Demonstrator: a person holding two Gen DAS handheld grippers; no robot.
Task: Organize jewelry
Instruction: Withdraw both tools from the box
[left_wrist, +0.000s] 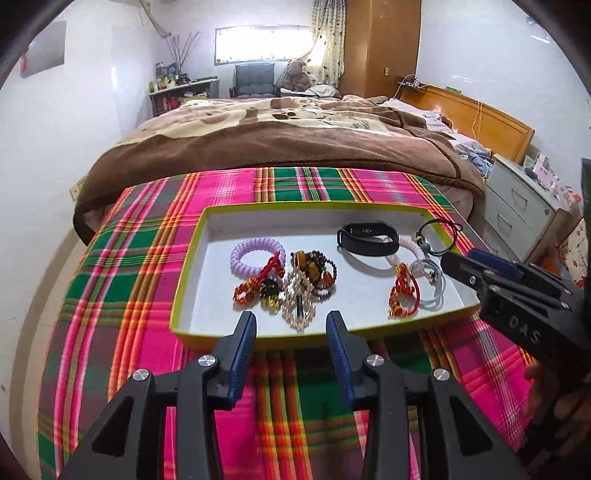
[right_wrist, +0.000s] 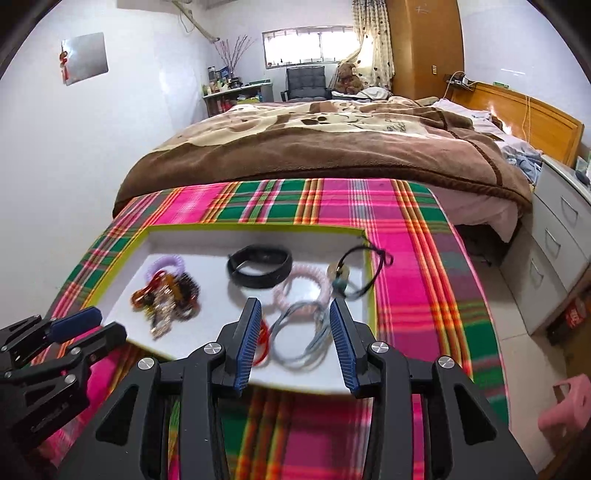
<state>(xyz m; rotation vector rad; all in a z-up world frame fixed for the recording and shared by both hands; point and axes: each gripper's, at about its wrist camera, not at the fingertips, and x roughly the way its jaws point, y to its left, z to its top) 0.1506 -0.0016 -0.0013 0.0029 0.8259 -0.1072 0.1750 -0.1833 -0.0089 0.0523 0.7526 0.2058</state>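
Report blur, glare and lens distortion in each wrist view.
Left wrist: tray and jewelry fairly sharp; window blown out; fisheye bends the plaid cloth. Right wrist: beaded pile and near cloth motion-smeared; window overexposed; dark corner vignette.

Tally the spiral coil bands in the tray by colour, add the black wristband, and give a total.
Purple coil band: 1
Pale pink coil band: 1
Black wristband: 1
Total: 3, all lying in the tray. The tangled bead and red cord pieces are not counted.
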